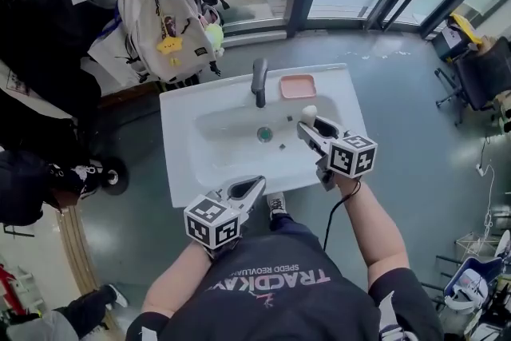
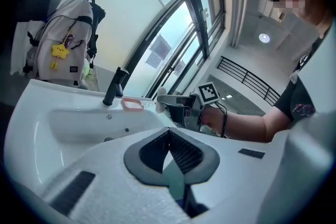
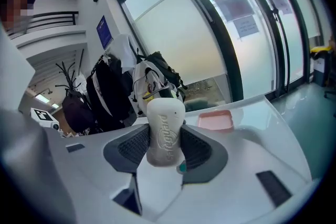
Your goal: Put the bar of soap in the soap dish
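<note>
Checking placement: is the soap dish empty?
Empty: the soap dish is bare; the bar of soap sits clamped in the right gripper.

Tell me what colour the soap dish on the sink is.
Pale salmon pink. The soap dish shows best in the head view, behind the basin.
</note>
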{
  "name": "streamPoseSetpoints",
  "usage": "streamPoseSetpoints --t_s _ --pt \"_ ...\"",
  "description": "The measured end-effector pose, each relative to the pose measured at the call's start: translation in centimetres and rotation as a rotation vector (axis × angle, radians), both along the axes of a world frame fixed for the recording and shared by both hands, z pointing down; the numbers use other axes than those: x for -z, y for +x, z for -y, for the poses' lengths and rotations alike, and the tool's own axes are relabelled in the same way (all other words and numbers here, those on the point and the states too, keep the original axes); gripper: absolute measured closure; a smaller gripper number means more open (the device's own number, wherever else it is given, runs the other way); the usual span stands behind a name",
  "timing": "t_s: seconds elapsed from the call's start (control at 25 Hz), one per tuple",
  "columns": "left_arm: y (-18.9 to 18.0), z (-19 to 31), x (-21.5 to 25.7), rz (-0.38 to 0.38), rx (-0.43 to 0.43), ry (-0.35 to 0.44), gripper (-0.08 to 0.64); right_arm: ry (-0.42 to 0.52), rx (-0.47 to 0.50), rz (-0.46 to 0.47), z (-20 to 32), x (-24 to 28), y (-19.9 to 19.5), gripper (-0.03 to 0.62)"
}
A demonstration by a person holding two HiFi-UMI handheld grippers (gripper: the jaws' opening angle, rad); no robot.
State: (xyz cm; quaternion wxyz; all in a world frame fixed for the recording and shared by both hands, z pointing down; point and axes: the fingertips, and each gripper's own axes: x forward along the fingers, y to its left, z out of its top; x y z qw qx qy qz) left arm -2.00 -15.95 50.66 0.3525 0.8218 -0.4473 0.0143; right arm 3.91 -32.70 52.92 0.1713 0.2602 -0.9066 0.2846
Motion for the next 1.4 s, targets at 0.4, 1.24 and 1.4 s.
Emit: streamPoseSetpoints --t_s 0.4,1.24,1.4 --pt "0.1 2.6 -2.0 0.001 0.136 -0.051 0.549 0.043 0.192 -0.175 7.5 -4.5 -2.0 0.408" --pt "-0.4 2.5 -4.0 0.026 0.361 -0.13 0.549 0.485 1.04 -0.938 14.4 -13.8 -4.2 0.408" --pt "-0.4 2.1 -4.0 0.022 0.401 -0.142 0.549 0.48 1.119 -0.958 14.2 -14.4 -4.5 0.408"
